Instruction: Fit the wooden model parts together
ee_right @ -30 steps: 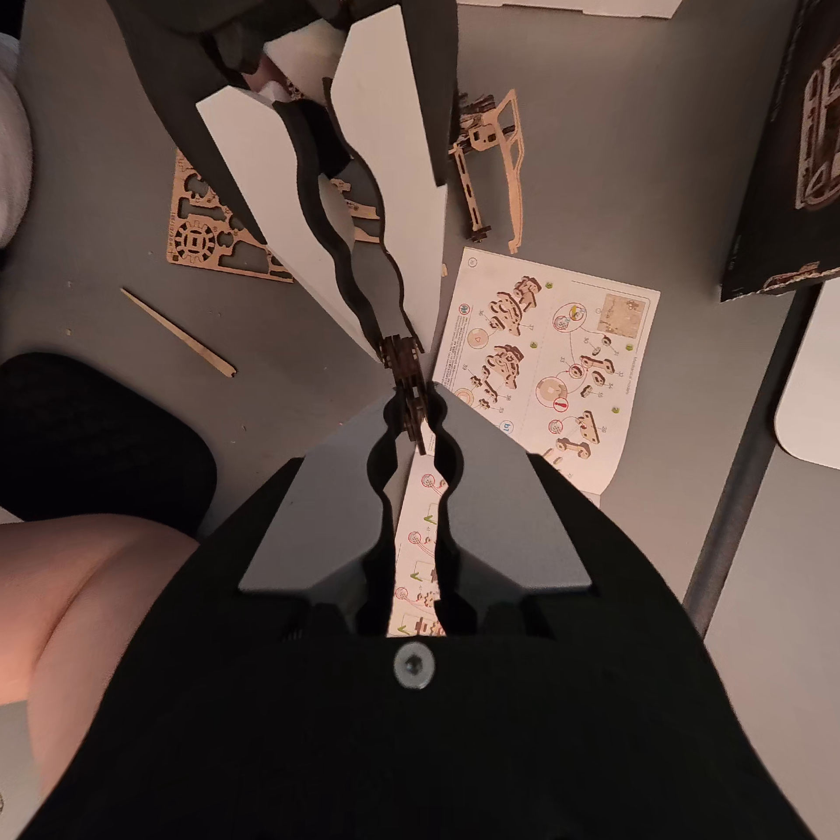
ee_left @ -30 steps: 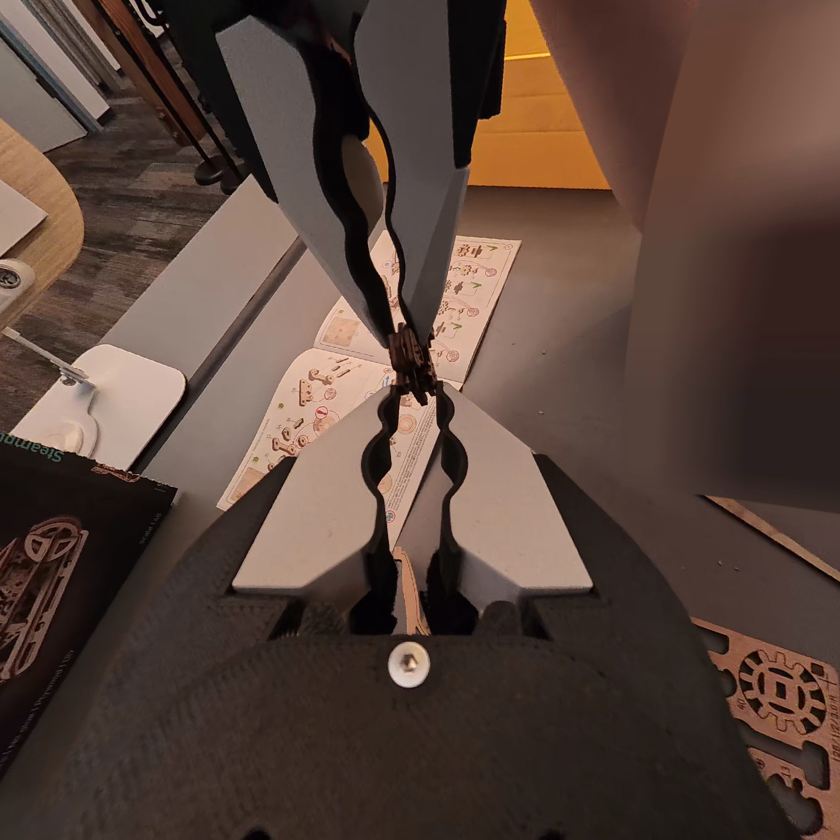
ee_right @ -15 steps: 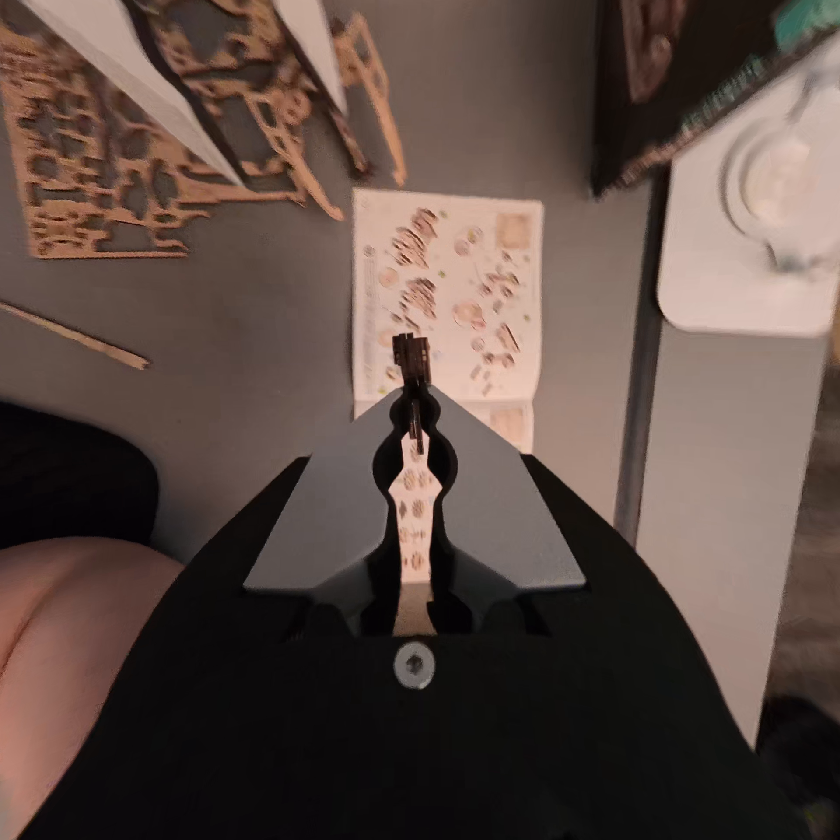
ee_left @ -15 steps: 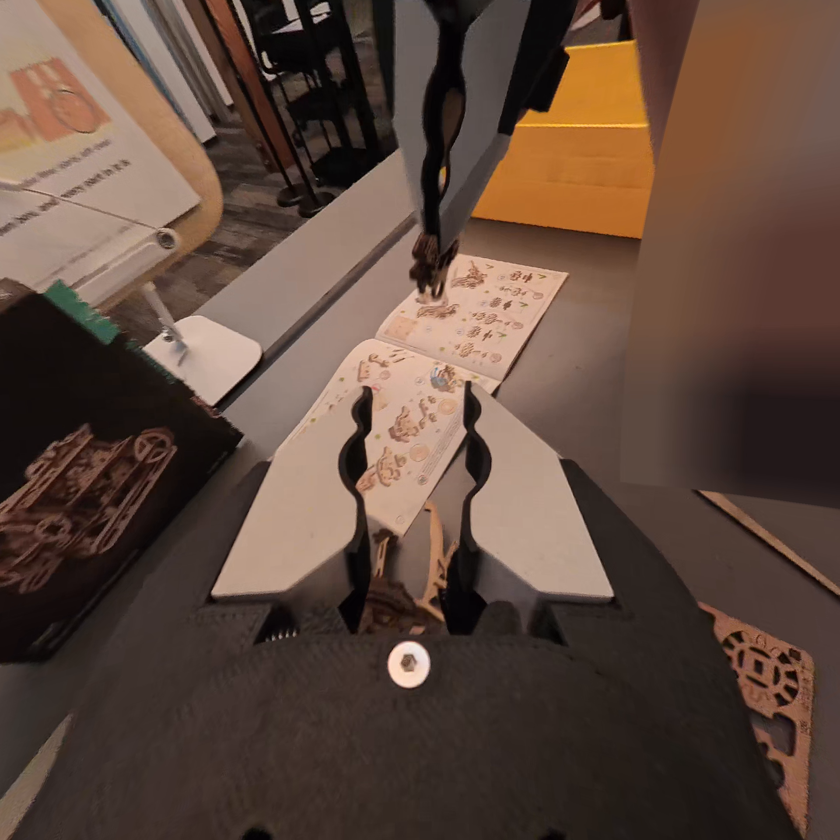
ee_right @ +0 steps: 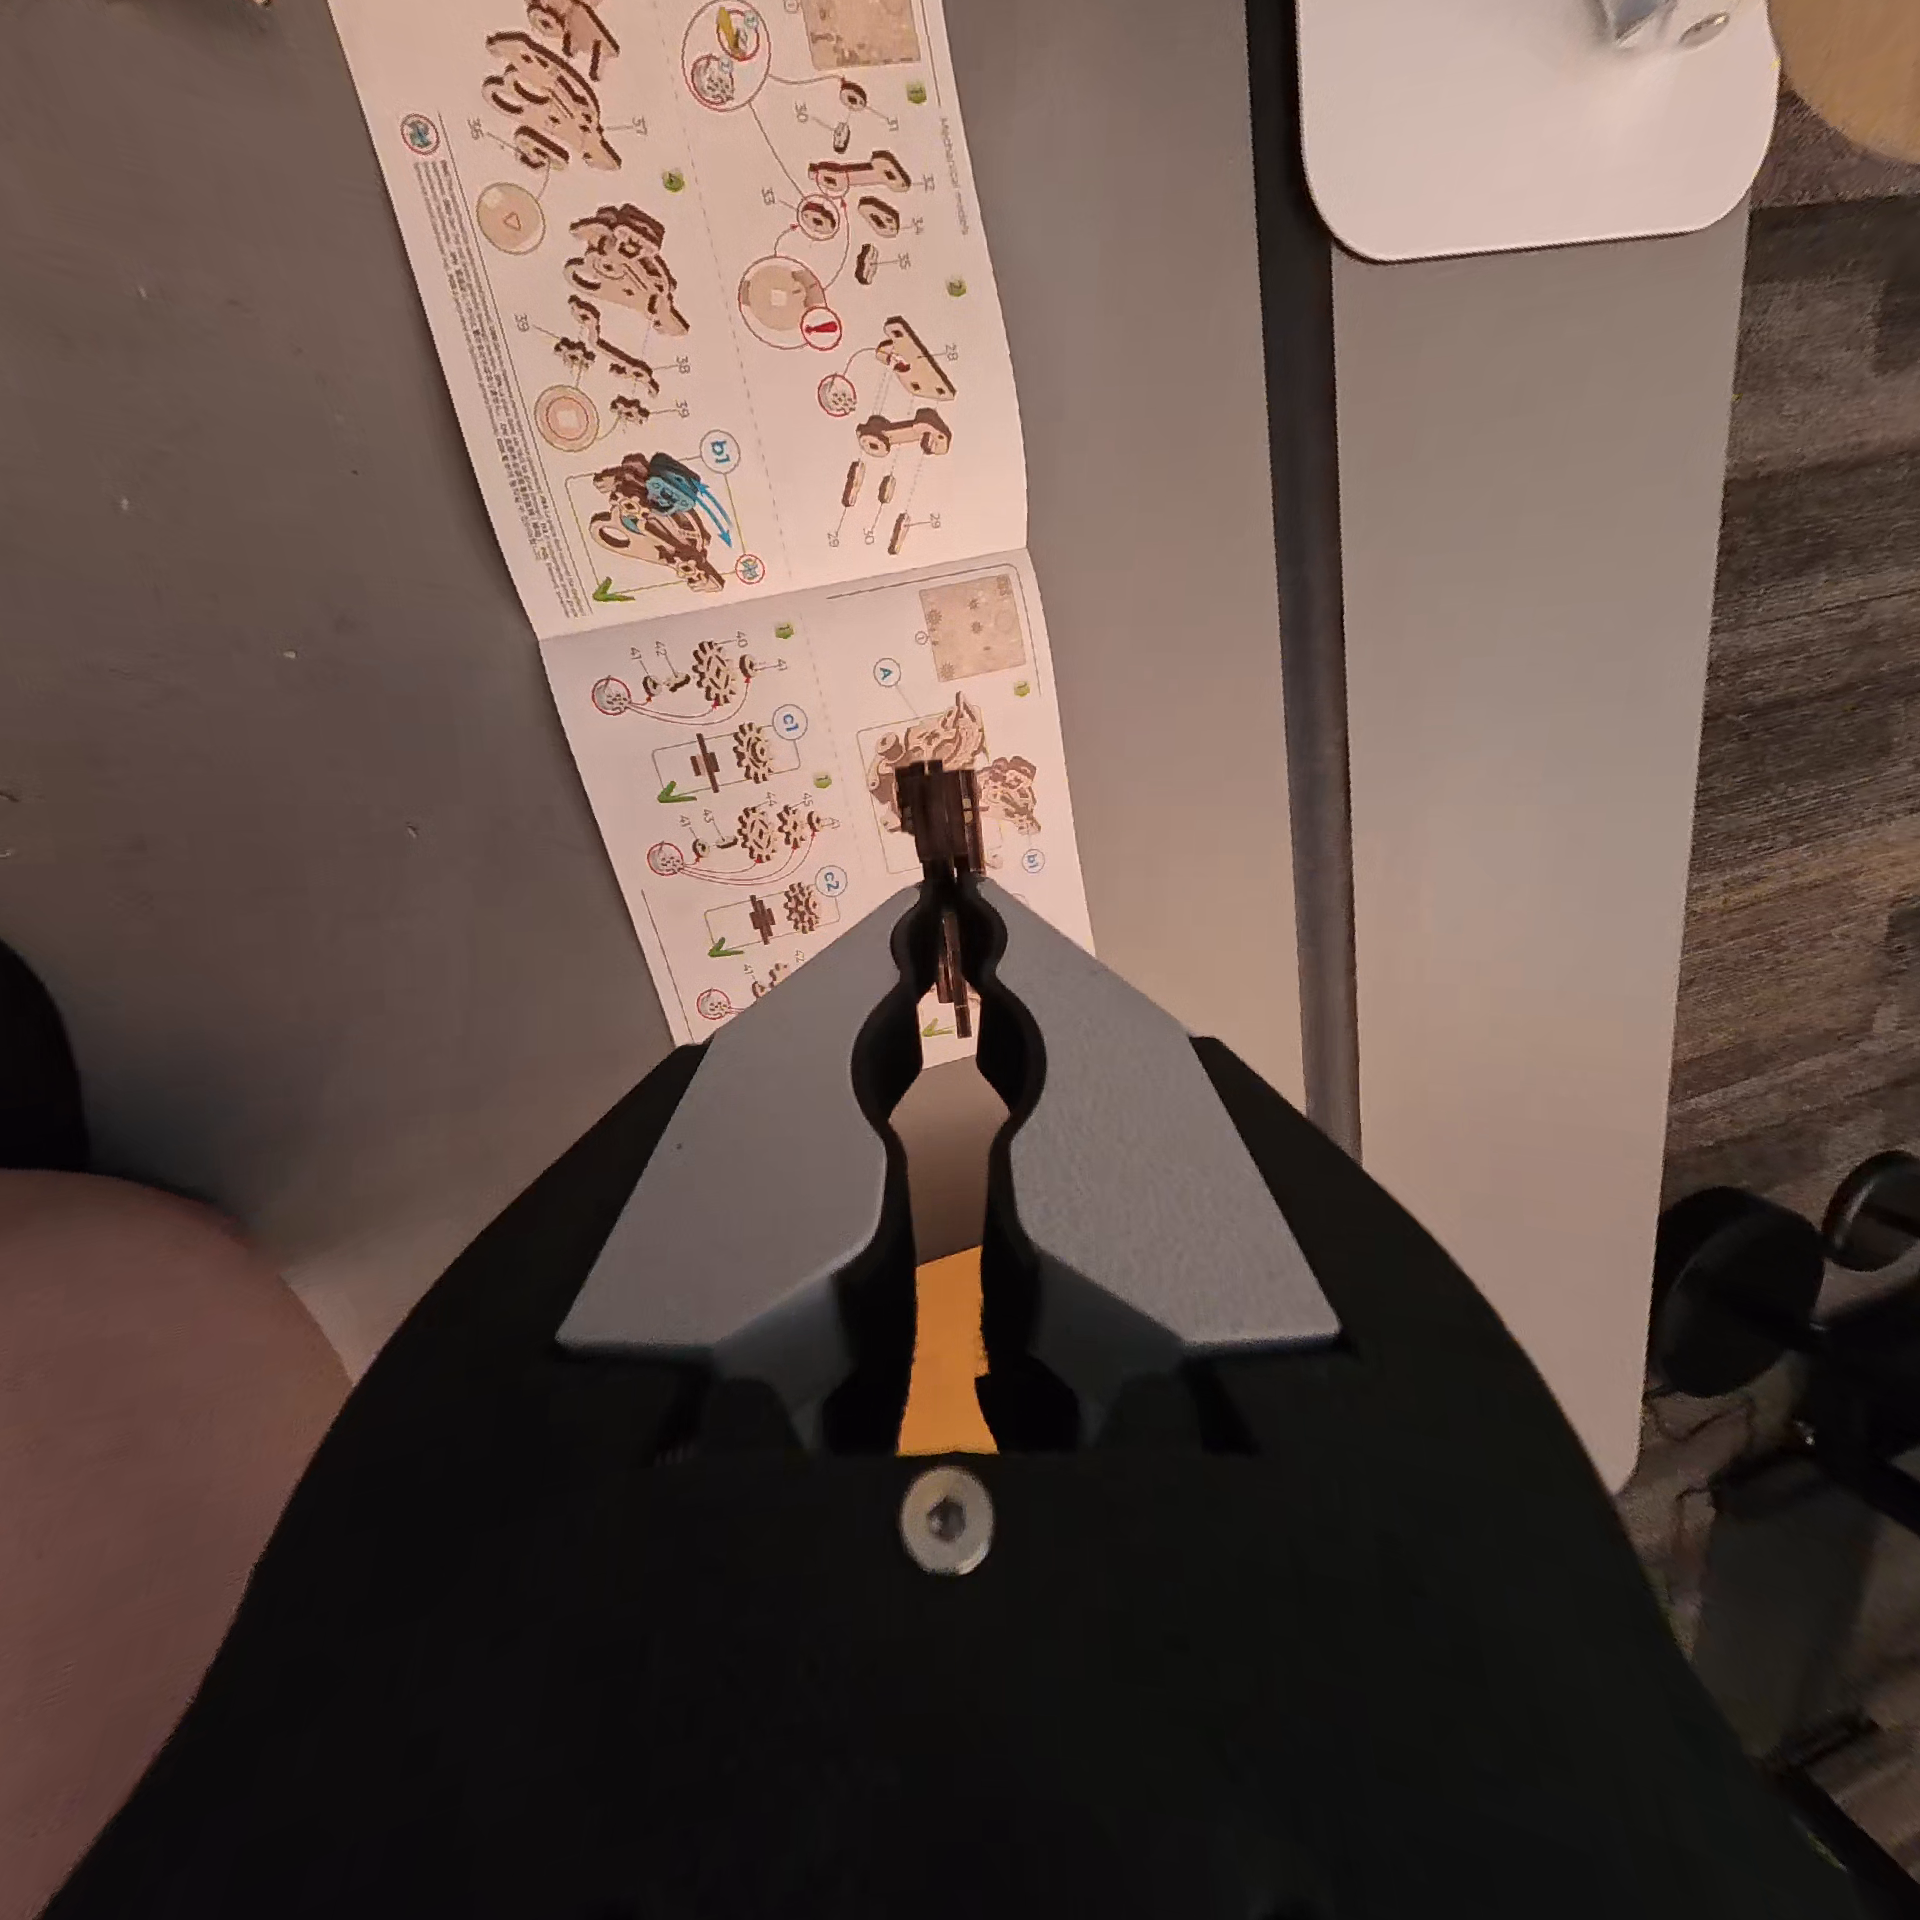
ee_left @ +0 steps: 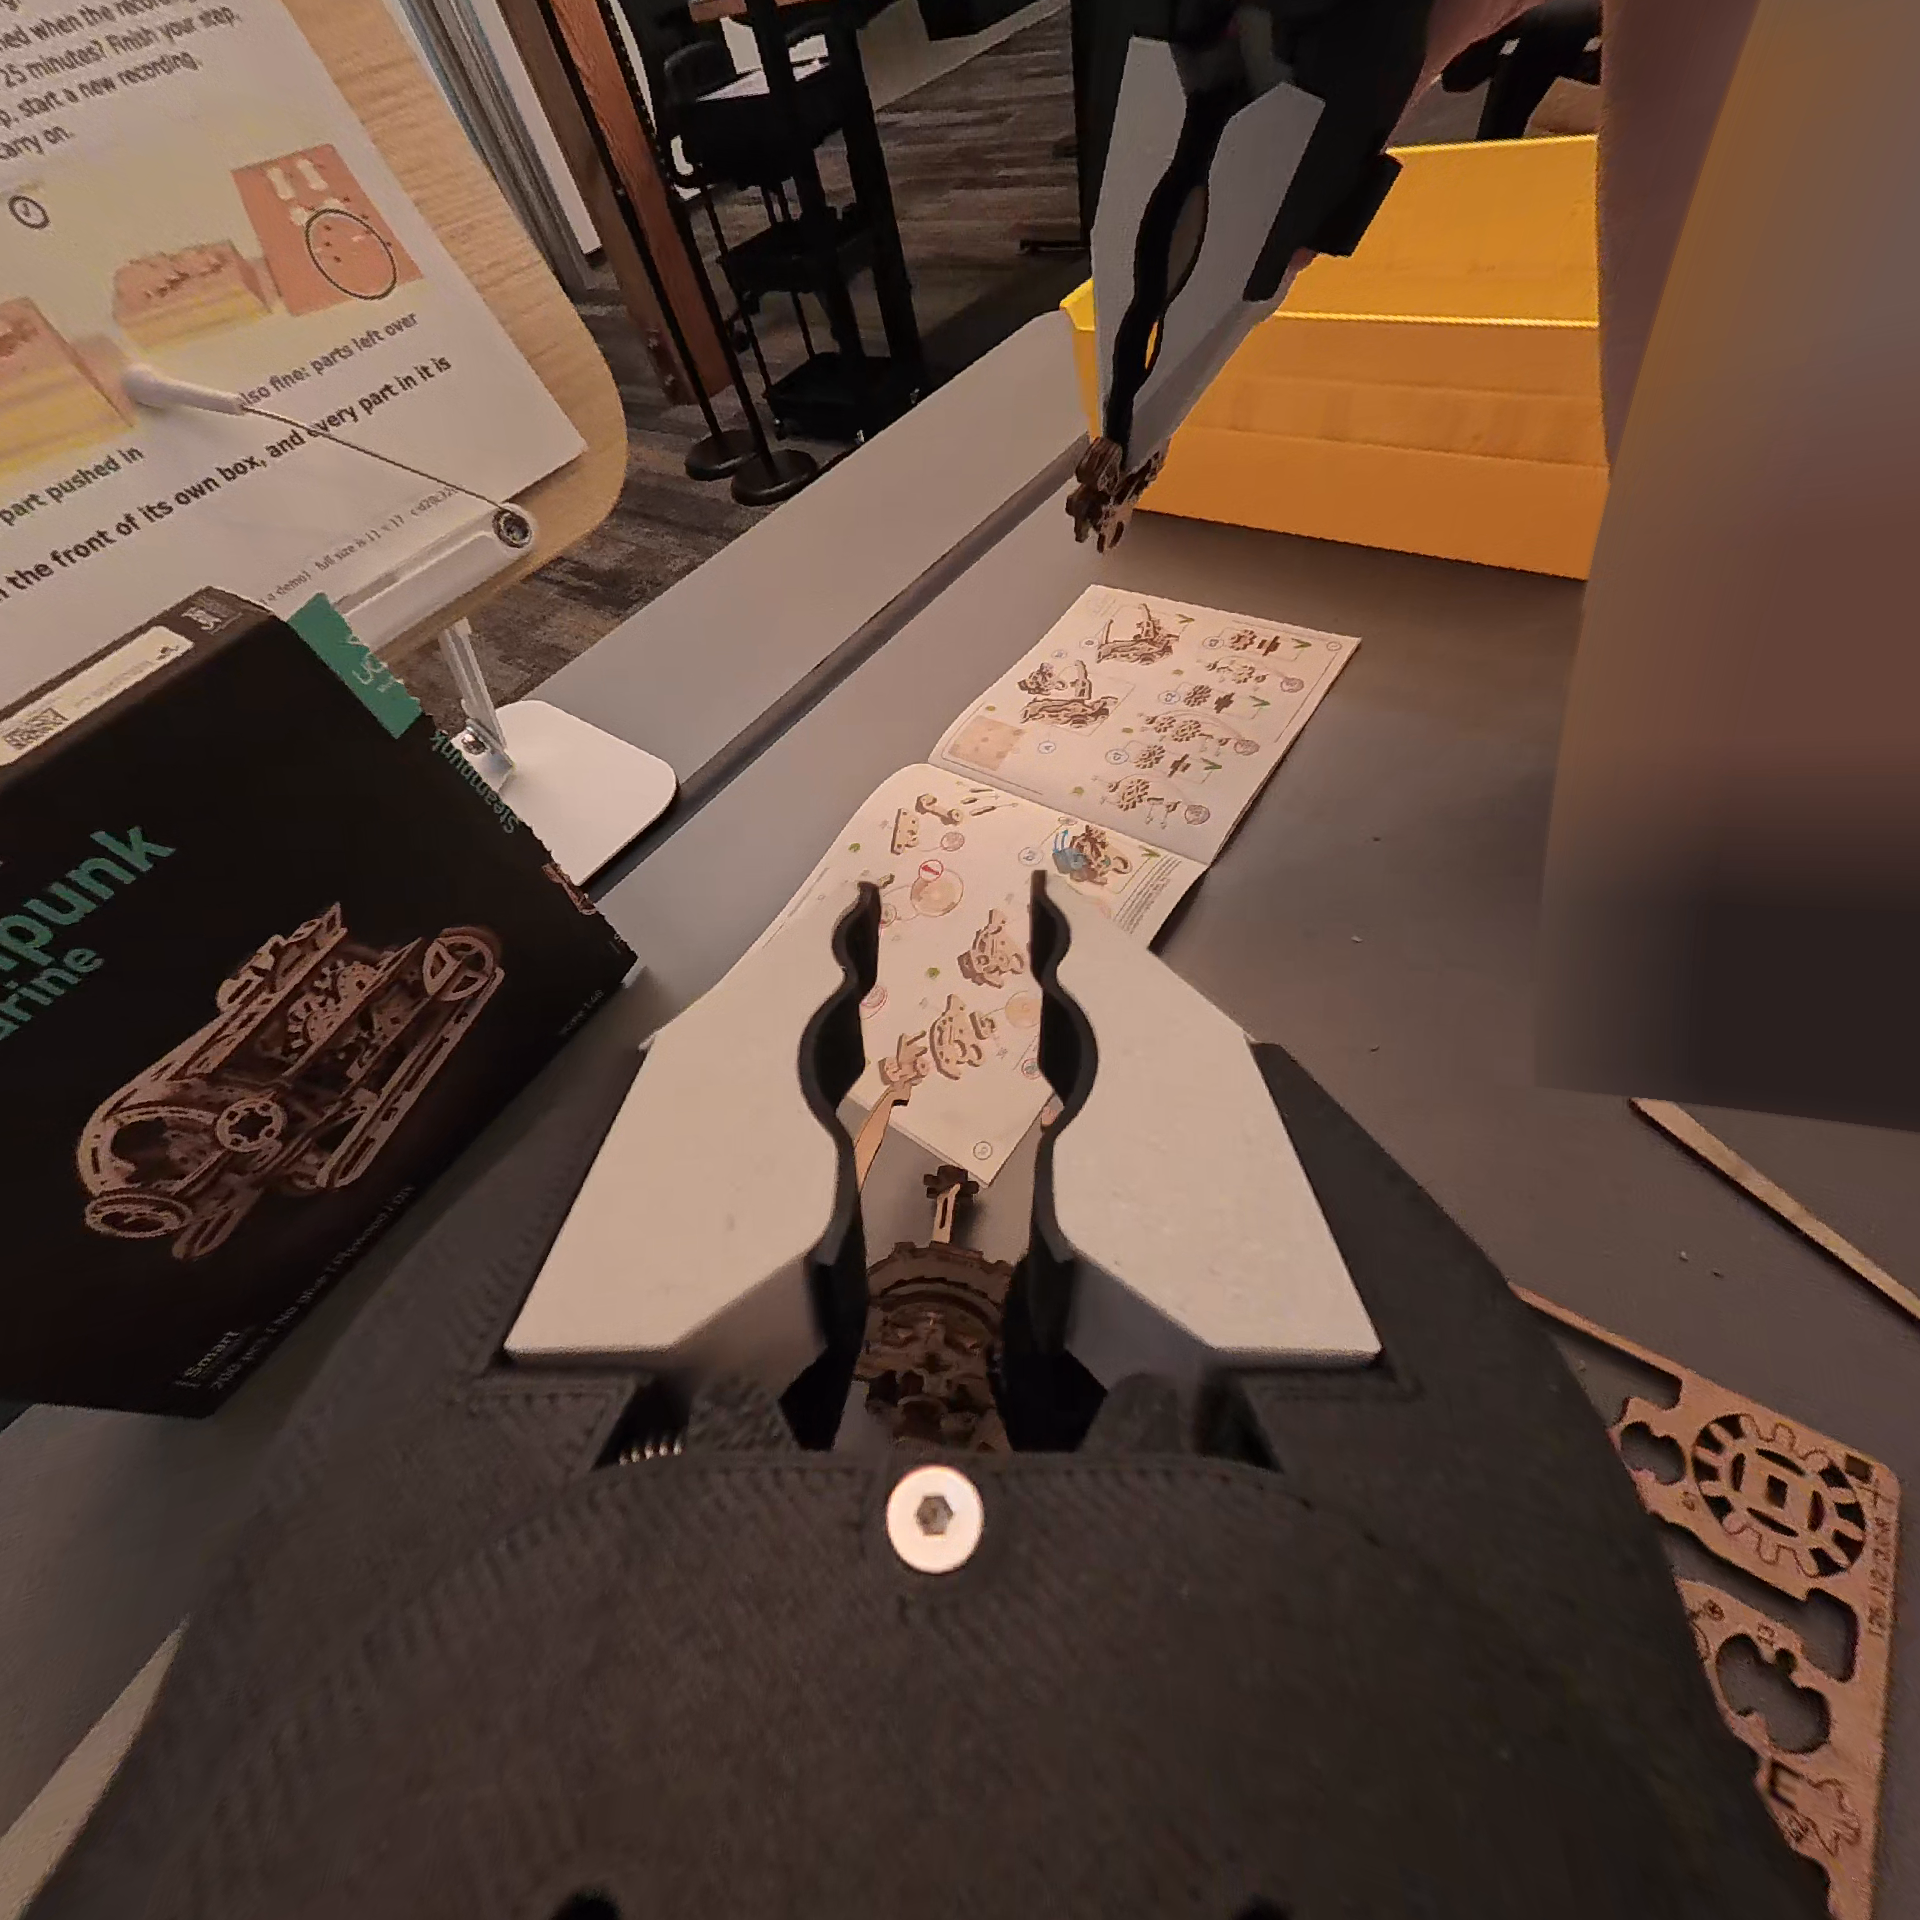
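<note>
My right gripper (ee_right: 940,891) is shut on a small dark wooden part (ee_right: 940,816) that sticks out past its tips, held in the air above the instruction booklet (ee_right: 727,416). In the left wrist view the right gripper (ee_left: 1120,457) hangs at the top with the part (ee_left: 1104,499) at its tips. My left gripper (ee_left: 951,902) is open, with nothing between its fingertips, low over the booklet (ee_left: 1143,727). A wooden gear assembly (ee_left: 935,1314) shows through the gap near the bases of the left fingers, beneath them.
A black model box (ee_left: 260,987) stands at the left. A yellow box (ee_left: 1403,416) is at the back. A cut-out wooden sheet (ee_left: 1766,1558) and a thin wooden stick (ee_left: 1787,1205) lie at the right. A white stand base (ee_right: 1527,135) sits by the table's edge. A person's leg (ee_right: 135,1403) is at the left. Spacing between my two grippers at the tips: around 20 cm.
A second ago both grippers pinched the small part tip to tip. My left gripper opened and let go. The grippers drew apart, and the right one keeps the part.
</note>
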`<state>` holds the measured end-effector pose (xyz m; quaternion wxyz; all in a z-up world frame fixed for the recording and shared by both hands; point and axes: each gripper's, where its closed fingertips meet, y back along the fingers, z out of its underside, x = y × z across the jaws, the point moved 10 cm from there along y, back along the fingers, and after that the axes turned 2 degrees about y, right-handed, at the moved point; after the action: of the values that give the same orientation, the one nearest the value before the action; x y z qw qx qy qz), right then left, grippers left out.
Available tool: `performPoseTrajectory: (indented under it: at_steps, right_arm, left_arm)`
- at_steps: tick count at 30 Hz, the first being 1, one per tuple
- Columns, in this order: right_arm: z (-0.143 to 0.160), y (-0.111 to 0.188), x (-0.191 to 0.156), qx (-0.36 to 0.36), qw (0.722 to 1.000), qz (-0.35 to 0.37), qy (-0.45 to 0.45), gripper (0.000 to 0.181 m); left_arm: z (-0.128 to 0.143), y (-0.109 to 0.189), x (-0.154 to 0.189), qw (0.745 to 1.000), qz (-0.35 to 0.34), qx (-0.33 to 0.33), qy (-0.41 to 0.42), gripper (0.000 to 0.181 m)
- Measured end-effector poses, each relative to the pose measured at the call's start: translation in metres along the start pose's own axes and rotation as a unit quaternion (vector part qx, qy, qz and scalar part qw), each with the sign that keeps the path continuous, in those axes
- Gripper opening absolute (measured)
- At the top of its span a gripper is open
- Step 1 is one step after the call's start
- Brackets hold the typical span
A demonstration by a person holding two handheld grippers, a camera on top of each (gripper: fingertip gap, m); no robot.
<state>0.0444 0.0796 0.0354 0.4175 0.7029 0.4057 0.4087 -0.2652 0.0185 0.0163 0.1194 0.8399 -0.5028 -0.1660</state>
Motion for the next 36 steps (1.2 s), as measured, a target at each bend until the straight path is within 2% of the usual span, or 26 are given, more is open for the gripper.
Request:
performPoseTrajectory:
  at_steps: [5,9,10,12,15,19,22,27,30,34,36]
  right_arm:
    - [0.002,-0.001,0.002,0.006,1.0,-0.012,-0.01,0.002]
    - [0.0,0.001,0.001,0.018,1.0,-0.01,-0.002,0.002]
    - [0.0,0.001,0.001,0.019,1.0,-0.01,0.0,0.002]
    - [-0.002,0.001,0.0,0.021,1.0,-0.012,0.004,0.002]
    - [-0.004,0.002,0.0,0.027,1.0,-0.01,0.007,0.002]
    - [-0.005,0.004,-0.002,0.032,0.999,-0.009,0.013,0.002]
    - [-0.004,0.005,-0.002,0.038,0.999,-0.008,0.012,0.002]
    - [-0.004,0.005,-0.002,0.038,0.999,-0.01,0.012,0.002]
    - [-0.005,0.005,-0.003,0.04,0.999,-0.012,0.015,0.002]
    - [-0.006,0.006,-0.004,0.04,0.999,-0.012,0.017,0.002]
    - [-0.006,0.006,-0.005,0.041,0.999,-0.012,0.02,0.002]
  left_arm:
    - [0.003,0.01,-0.007,1.0,-0.017,-0.001,0.0,0.031]
    - [0.016,0.023,-0.018,0.999,-0.025,-0.043,0.021,0.049]
    - [0.021,0.027,-0.019,0.998,-0.03,-0.058,0.019,0.049]
    - [0.032,0.038,-0.02,0.996,-0.034,-0.088,-0.004,0.035]
    - [0.046,0.047,-0.023,0.993,-0.018,-0.119,-0.008,0.034]
    - [0.063,0.042,-0.024,0.989,0.03,-0.147,0.012,0.035]
    - [0.073,0.036,-0.021,0.98,0.029,-0.196,-0.017,0.032]
    - [0.086,0.023,-0.019,0.973,0.029,-0.228,-0.012,0.031]
    - [0.094,0.019,-0.018,0.969,0.02,-0.244,-0.015,0.027]
    - [0.099,0.018,-0.02,0.969,0.017,-0.245,-0.021,0.011]
    - [0.099,0.018,-0.022,0.971,0.019,-0.239,-0.016,0.017]
